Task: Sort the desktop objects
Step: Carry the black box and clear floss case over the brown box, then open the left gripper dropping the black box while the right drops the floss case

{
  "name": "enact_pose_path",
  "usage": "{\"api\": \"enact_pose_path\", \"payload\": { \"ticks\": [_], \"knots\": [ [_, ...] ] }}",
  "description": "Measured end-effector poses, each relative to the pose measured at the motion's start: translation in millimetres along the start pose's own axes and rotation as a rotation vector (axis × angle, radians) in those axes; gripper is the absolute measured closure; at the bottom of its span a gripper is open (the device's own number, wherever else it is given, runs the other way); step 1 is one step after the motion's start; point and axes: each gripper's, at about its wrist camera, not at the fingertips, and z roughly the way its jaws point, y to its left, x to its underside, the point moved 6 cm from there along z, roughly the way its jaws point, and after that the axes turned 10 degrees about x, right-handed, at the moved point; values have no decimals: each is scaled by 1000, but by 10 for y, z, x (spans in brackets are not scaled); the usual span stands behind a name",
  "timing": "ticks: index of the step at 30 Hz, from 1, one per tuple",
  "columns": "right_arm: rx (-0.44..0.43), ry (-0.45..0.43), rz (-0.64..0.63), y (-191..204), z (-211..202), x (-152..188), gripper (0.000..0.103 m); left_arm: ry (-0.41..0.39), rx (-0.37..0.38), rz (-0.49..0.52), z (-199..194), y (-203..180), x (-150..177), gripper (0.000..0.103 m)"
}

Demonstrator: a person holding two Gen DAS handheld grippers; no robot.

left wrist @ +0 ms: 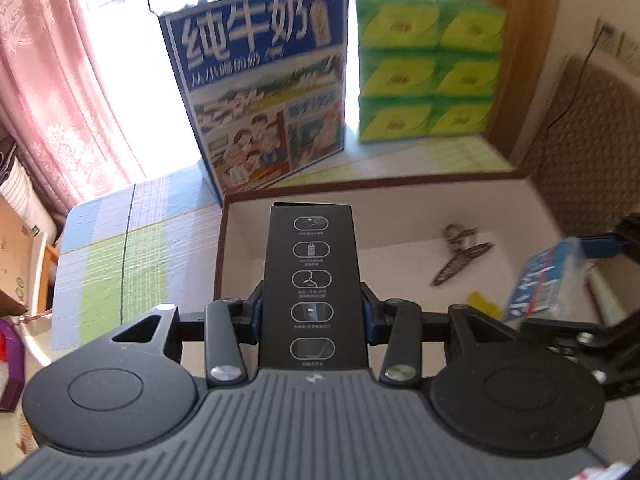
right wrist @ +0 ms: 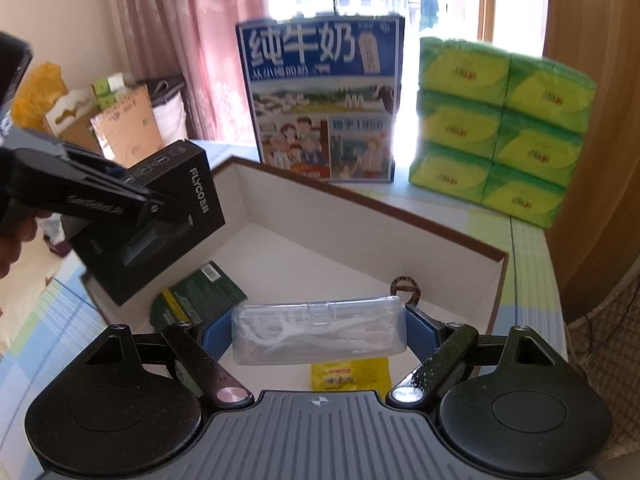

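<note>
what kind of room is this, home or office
Most likely a home, perhaps a bedroom or living room: pink lace curtains at a sunny window, a milk carton box and a green tissue multipack stand on a checked tablecloth.

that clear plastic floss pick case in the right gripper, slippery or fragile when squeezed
The clear case looks smooth and glossy, so it may slip between the right gripper pads. Its walls look thin, so a hard squeeze could flex or crack it. It holds only slim white picks, so it is probably light and should drop gently into the open box.
</note>
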Motion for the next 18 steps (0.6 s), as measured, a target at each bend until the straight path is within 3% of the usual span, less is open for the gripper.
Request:
{"api": "enact_pose_path", "payload": {
  "ticks": [10,13,18],
  "knots": [
    [14,69,2,-65,352,70,19,50,-178,135,658,85,-69,63],
    [11,79,-1,-76,385,92,19,25,-193,150,673,70,-106,61],
    [3,92,-24,-75,399,127,19,5,-154,138,565,43,-143,60]
  ]
}}
